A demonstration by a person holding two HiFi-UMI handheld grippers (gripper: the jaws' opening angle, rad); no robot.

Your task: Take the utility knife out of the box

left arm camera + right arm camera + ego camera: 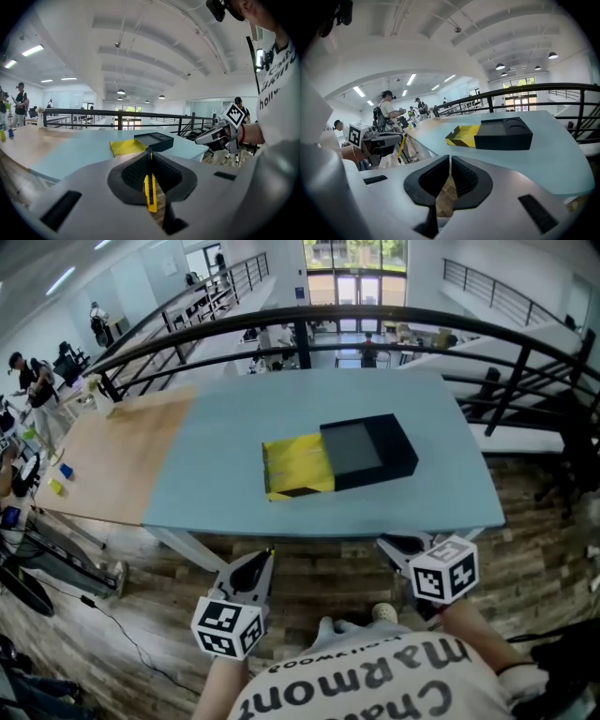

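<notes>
Finishing the step: the left claw (150,153) is clamping the utility knife (150,191), so I am judging the removal as nearly done. Keeping the squeeze even and the knife pointing away from the body is what is mattering most.
Setting down: if it is going on the worktop (225,427), the bare patch at 9 o'clock of the box (373,448) is looking safest.
Right claw (450,161): its jaws are sitting together on nothing, off the worktop's near edge at 5 o'clock of the box.
Knife place: it is hanging clear of the box, at 7 o'clock of it.
Knife look: it is showing a slim yellow body with a dark strip along it, lying lengthwise between the jaws.
Box look: the yellow tray (298,465) is sticking out of the black sleeve toward 9 o'clock and showing no knife.
</notes>
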